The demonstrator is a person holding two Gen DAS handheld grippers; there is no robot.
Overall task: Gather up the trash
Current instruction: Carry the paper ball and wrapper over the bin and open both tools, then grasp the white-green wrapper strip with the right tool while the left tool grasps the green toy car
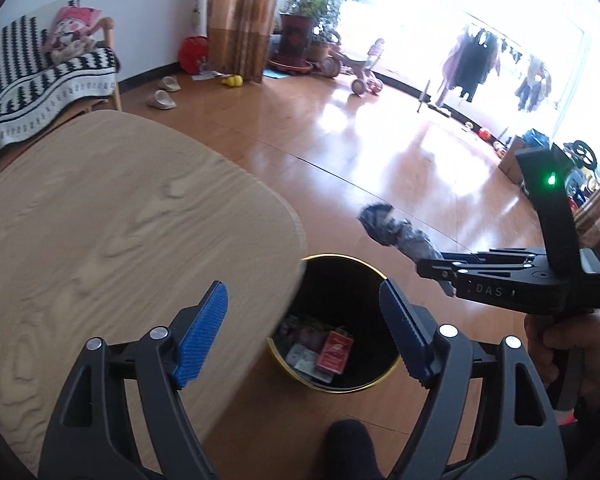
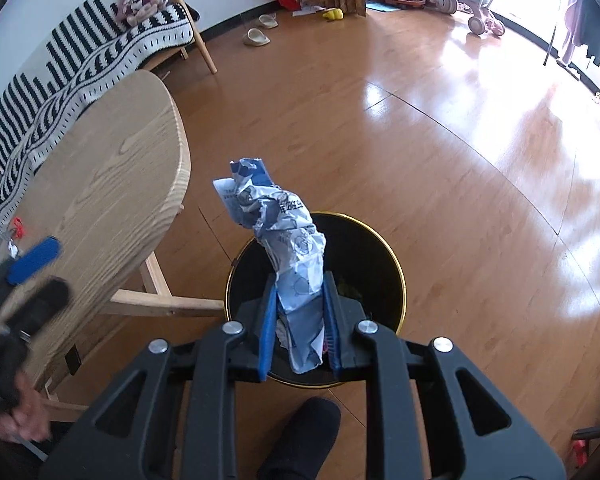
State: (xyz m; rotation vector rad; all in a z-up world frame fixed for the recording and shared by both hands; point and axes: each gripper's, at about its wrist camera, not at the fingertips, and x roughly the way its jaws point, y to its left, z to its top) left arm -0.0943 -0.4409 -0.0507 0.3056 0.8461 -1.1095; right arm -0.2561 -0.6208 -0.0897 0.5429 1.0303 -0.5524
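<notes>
Right hand-held gripper (image 2: 300,320) clenched on crumpled paper (image 2: 284,232), poised directly above black bin (image 2: 384,248) on the floor beside the bench (image 2: 100,184). Left hand-held gripper (image 1: 304,332) spread wide, holding nothing, over bin's near rim.

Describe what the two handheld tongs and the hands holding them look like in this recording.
Both tongs are matte black frames with triangular cutouts, silver pivot bolts and ribbed blue pads. The right tongs carry white "DAS" lettering and a raised black block with a green light. Bare hand grips the handle; no cables visible.

Bin (image 2: 380,248) on floor (image 2: 420,140), right of table (image 2: 100,184)
</notes>
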